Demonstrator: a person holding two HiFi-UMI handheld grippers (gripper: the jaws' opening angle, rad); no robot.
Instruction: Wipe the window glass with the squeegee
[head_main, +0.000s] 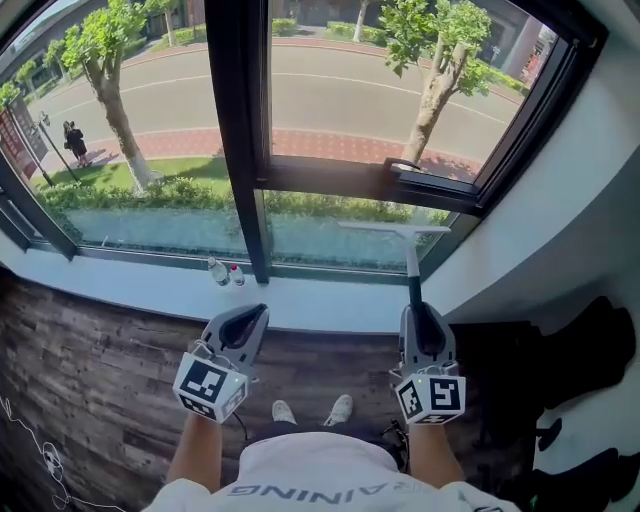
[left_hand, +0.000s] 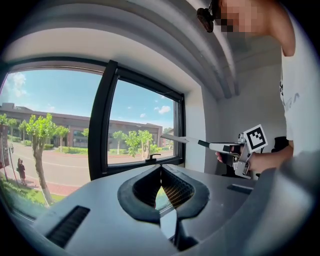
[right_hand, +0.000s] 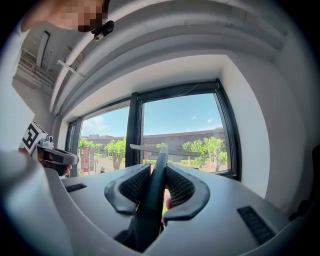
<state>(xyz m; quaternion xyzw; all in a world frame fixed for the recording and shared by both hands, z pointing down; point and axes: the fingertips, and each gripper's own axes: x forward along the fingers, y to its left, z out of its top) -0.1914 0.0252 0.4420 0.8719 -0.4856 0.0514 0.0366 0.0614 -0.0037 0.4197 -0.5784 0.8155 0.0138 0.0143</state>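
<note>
Item 1, my right gripper (right_hand: 159, 172): jaws clenched on squeegee (head_main: 409, 250) handle; blade level before window glass (head_main: 310, 240), contact unclear.
Item 2, my left gripper (left_hand: 161, 170): jaws pressed together, empty.

White sill (head_main: 150, 287) (two small bottles (head_main: 219, 271))

Squeegee (head_main: 410, 262): slim dark handle, thin pale T-blade at top. Handle clamped btw jaws of right gripper (head_main: 414, 312) and runs 6→12 o'clock from it. Blade lies crosswise, 9–3, approx level. Sits at ~4 o'clock in head view, in front of lower R pane. Window glass (head_main: 370, 95): clear, upright, several panes. Can't tell if blade touches glass.
</note>
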